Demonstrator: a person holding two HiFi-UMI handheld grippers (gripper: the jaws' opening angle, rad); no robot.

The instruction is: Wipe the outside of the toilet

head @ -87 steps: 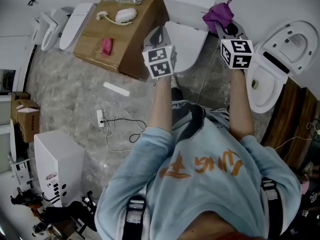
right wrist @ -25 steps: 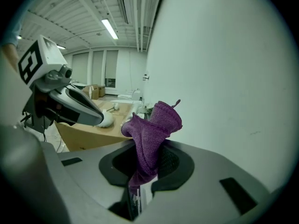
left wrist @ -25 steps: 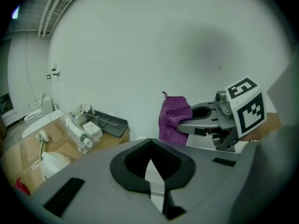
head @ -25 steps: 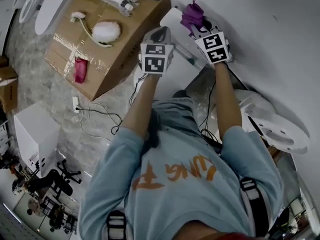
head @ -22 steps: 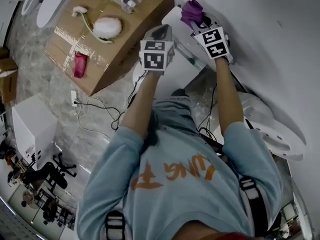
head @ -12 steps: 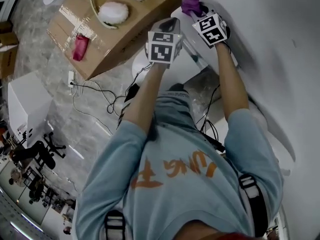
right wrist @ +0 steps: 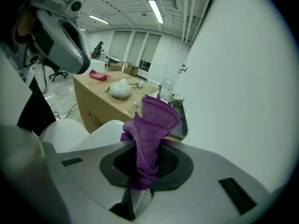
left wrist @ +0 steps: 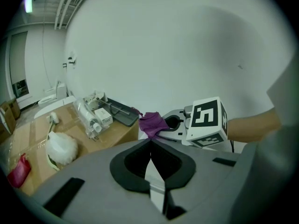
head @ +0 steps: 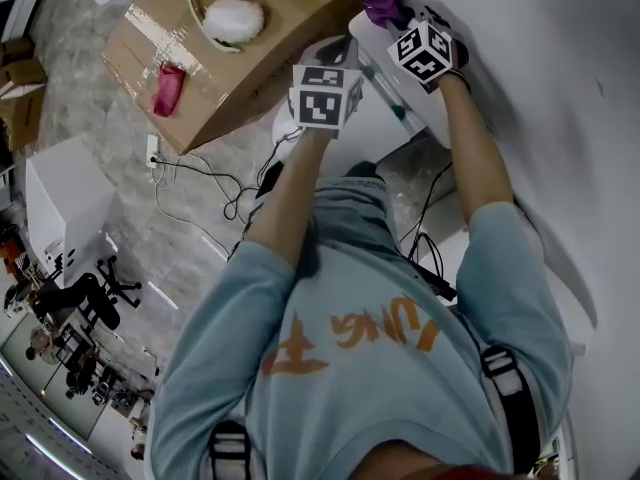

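Upper left of the head view: a cardboard box [head: 200, 58], with a fluffy white brush [head: 232, 16] and a small red item [head: 170, 76] lying on top. No part in the wiping, by the look of it.

Across to top centre: the left gripper [left wrist: 150, 141], jaws pressed together on nothing, held out over the white toilet [head: 385, 133] and doing no work.

On to the upper right, and here's the action: the right gripper [right wrist: 145, 169], clamped tight on the purple cloth [right wrist: 152, 125], which is bunched and standing up out of the jaws. Cloth up at the back end of the toilet, close beside the white wall [head: 560, 88]. Touching porcelain or just short of it? Impossible to tell from these angles.

Looks like the approach, or the very start of a stroke at the tank end; no wiped patch to judge progress by.

Next, most likely: lower the cloth onto the outer surface, press, and sweep along it. Calls for a firm grip against any slipping, and for flattening that bunch to get real contact.
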